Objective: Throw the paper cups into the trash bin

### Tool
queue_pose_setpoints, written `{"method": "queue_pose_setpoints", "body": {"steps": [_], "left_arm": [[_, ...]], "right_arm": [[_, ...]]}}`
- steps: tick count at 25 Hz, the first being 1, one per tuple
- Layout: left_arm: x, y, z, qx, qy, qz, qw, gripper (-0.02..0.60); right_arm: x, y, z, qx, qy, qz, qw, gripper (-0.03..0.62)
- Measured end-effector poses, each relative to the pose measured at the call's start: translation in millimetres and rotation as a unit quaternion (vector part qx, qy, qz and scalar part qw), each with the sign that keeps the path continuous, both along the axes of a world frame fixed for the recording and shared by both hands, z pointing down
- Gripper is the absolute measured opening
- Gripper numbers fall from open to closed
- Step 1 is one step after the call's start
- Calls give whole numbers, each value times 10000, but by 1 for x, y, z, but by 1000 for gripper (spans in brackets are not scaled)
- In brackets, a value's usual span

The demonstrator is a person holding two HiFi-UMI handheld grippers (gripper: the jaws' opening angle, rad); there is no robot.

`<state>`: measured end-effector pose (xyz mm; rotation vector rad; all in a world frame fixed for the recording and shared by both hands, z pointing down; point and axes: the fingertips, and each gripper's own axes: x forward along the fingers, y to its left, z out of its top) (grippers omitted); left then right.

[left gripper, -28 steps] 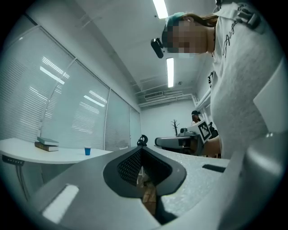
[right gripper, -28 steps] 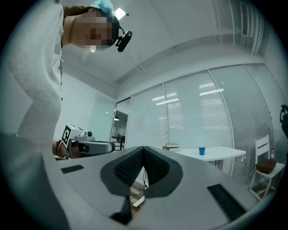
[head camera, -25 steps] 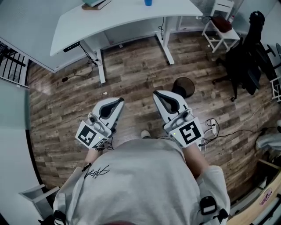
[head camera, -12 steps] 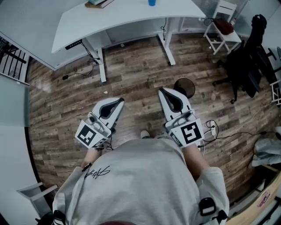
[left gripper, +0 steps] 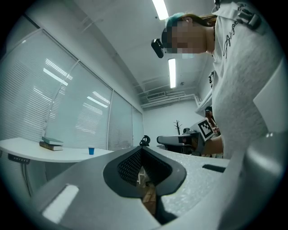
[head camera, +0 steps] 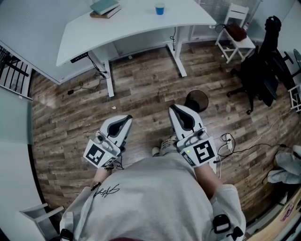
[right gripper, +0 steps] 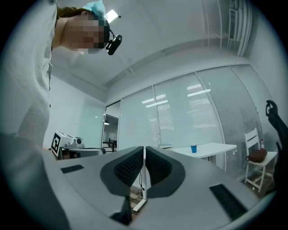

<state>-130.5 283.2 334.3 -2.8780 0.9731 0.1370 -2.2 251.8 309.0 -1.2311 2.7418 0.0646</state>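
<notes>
hand-held gripper, right, closed, empty, cup on desk

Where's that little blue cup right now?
In the head view, the small blue paper cup stands on the white desk at the top, right of the stacked books.

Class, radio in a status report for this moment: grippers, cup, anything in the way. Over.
Shut and empty: left gripper, right gripper. On white desk, blue cup upright, untouched. On floor, round dark bin ahead of right gripper. Path to desk looks open.
</notes>
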Motion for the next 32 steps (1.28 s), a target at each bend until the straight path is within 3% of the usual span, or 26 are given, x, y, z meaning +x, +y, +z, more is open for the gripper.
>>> {"method": "queue_pose_setpoints", "body": {"steps": [5,14,32], "left_arm": [[-8,-3,3,-58,8,-263,9996,-6],[-10,-14,3,-26,-31,-342,9994,-6],[-18,-98,-5,7,-15,-523,9986,-6]], "right_arm": [[1,-3,-1,57,44,102,9999,6],[-13,-22,6,-51,81,-219,9997,6],[-22,-110,5,123,270,-571,9979,6]]}}
